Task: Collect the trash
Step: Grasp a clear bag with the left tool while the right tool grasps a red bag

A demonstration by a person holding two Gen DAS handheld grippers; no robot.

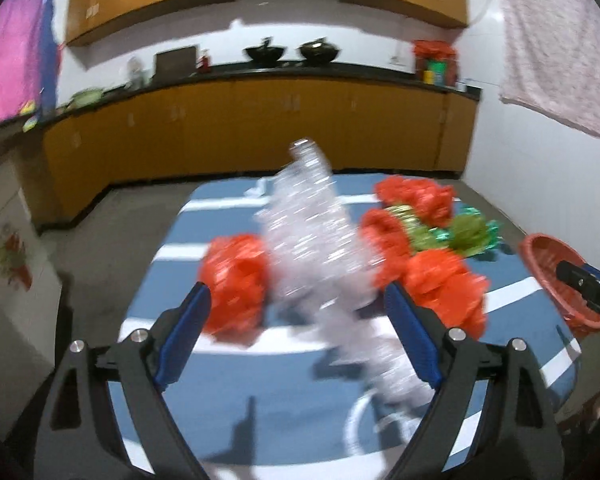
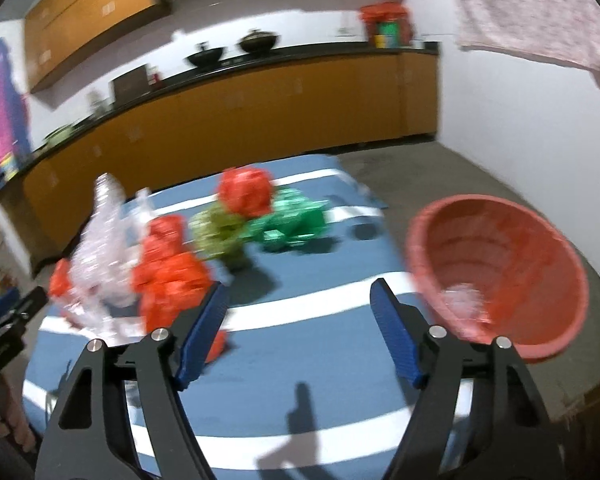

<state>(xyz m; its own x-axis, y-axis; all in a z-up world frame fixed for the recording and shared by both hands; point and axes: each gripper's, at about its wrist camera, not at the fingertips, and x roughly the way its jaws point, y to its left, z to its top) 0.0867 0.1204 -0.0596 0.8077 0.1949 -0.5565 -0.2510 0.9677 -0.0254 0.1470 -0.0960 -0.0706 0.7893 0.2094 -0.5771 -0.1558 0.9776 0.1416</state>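
Although both views were smeared by motion, no brand, label or writing could be read anywhere; small pale stickers on the cabinet doors (image 1: 288,100) were only blurs.

From the left wrist camera, the left gripper (image 1: 298,300) pointed forward over the blue white-striped mat (image 1: 228,384), its blue-padded fingers (image 1: 186,332) spread wide and gripping nothing. A silver tinsel garland (image 1: 312,240) ran between them, rising ahead and trailing down beside the right-hand pad; whether it touched that pad could not be told. Crumpled orange plastic (image 1: 236,280) lay just beyond the left-hand finger, more orange pieces (image 1: 444,284) just beyond the other, with green scraps (image 1: 460,232) behind. The red basket (image 1: 548,272) sat at the mat's right edge, the other gripper's black tip in front of it.

From the right wrist camera, the right gripper (image 2: 298,302) was likewise levelled over the mat (image 2: 300,360), fingers (image 2: 392,332) parted and holding nothing. The basket (image 2: 500,264), tilted toward the lens, stood just right of the right-hand finger with a pale crinkled scrap (image 2: 462,300) inside. Tinsel (image 2: 100,248), orange plastic (image 2: 172,272) and green scraps (image 2: 288,224) lay left and ahead.
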